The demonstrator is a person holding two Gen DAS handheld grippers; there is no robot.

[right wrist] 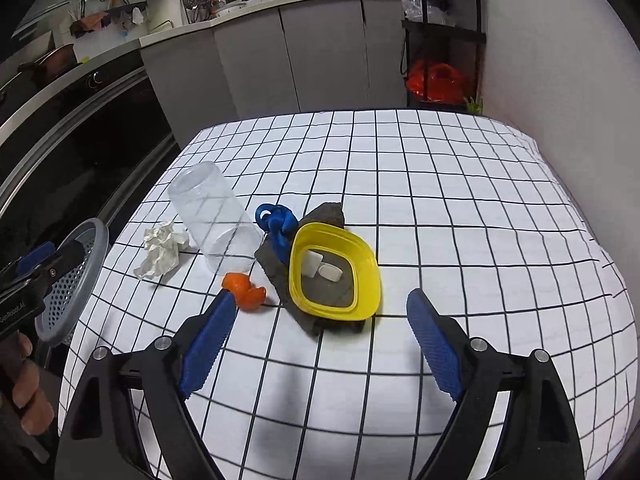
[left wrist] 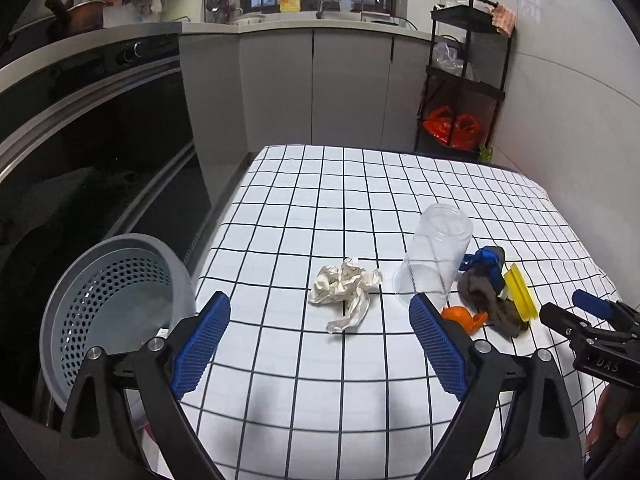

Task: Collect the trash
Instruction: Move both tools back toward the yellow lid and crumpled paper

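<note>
Hovering both grippers, left gripper [left wrist: 320,334] and right gripper [right wrist: 320,334], spread empty | crumpled paper [left wrist: 346,294] at 12 o'clock, our nearest pick | grey bin [left wrist: 116,308] at 9, handy for drops.

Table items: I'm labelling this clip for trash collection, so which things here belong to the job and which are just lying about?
Belongs to the job:
crumpled paper
orange peel
clear plastic cup, lying on its side
grey perforated bin beside the table
left gripper and right gripper, both open and empty

Probably just lying about:
yellow lid
grey cloth
blue cord
checked tablecloth
</note>
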